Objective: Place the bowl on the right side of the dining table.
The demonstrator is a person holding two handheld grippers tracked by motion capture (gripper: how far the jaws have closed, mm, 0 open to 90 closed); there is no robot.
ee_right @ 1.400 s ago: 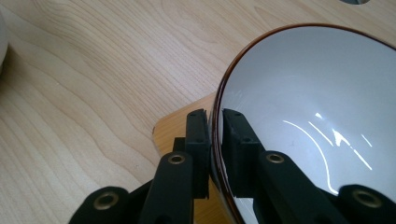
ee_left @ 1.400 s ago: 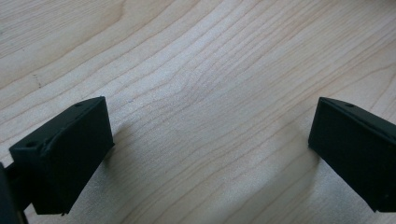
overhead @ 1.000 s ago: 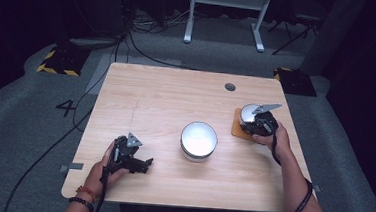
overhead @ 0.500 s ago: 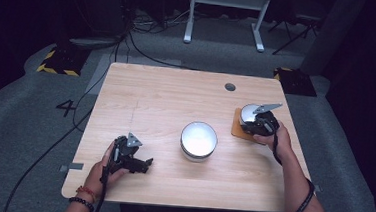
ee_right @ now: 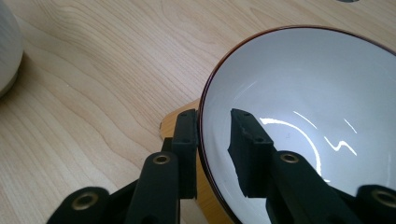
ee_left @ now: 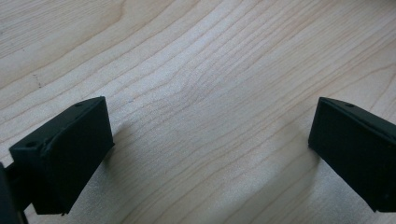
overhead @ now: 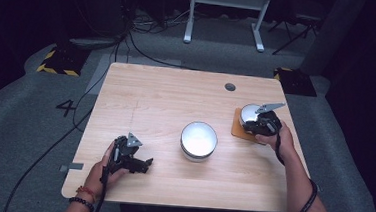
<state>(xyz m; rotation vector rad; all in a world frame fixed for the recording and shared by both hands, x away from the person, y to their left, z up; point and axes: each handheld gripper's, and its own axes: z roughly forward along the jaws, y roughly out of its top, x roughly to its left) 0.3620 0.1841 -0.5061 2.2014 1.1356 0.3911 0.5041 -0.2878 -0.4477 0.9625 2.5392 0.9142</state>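
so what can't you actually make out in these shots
- Bowl far rim: cut off by the right gripper view's edges.
- Coaster: mostly under the bowl in the high view and right gripper view.
- Right gripper pads: one jaw inside the rim, one outside; jaws just opening, contact unclear.
- Centre bowl: contents unreadable in the high view, glare.

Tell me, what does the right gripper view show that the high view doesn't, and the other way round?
Right gripper view: the right gripper has just been opening its jaws, which straddle the white bowl's dark-lined rim, one inside, one outside. High view: the left gripper near the table's front edge, the person's forearms, cables on the floor. Both: the bowl on its brown coaster and the wooden table.
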